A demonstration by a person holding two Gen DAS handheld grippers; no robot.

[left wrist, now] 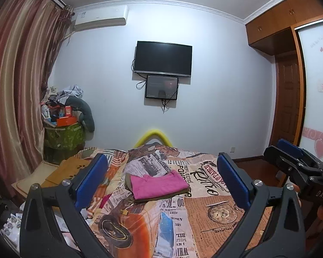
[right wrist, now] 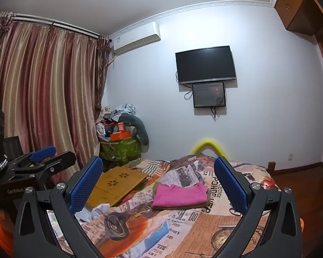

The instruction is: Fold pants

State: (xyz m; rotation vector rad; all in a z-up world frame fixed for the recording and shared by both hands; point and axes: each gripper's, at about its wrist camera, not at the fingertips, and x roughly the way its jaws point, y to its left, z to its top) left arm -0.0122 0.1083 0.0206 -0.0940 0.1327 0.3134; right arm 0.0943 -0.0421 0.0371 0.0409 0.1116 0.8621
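Folded pink pants (left wrist: 157, 186) lie on top of a folded olive-brown garment (left wrist: 184, 191) in the middle of the bed; they also show in the right wrist view (right wrist: 178, 195). My left gripper (left wrist: 161, 178) is open and empty, held above the bed short of the stack. My right gripper (right wrist: 159, 182) is open and empty, also short of the stack. The right gripper shows at the right edge of the left wrist view (left wrist: 295, 161). The left gripper shows at the left edge of the right wrist view (right wrist: 43, 159).
The bed has a newspaper-print cover (left wrist: 204, 215). A wooden lap tray (right wrist: 116, 182) lies at the bed's left side. A cluttered green box (right wrist: 120, 148) stands by the curtain (right wrist: 43, 99). A TV (left wrist: 162, 58) hangs on the far wall. White crumpled items (right wrist: 99, 210) lie near left.
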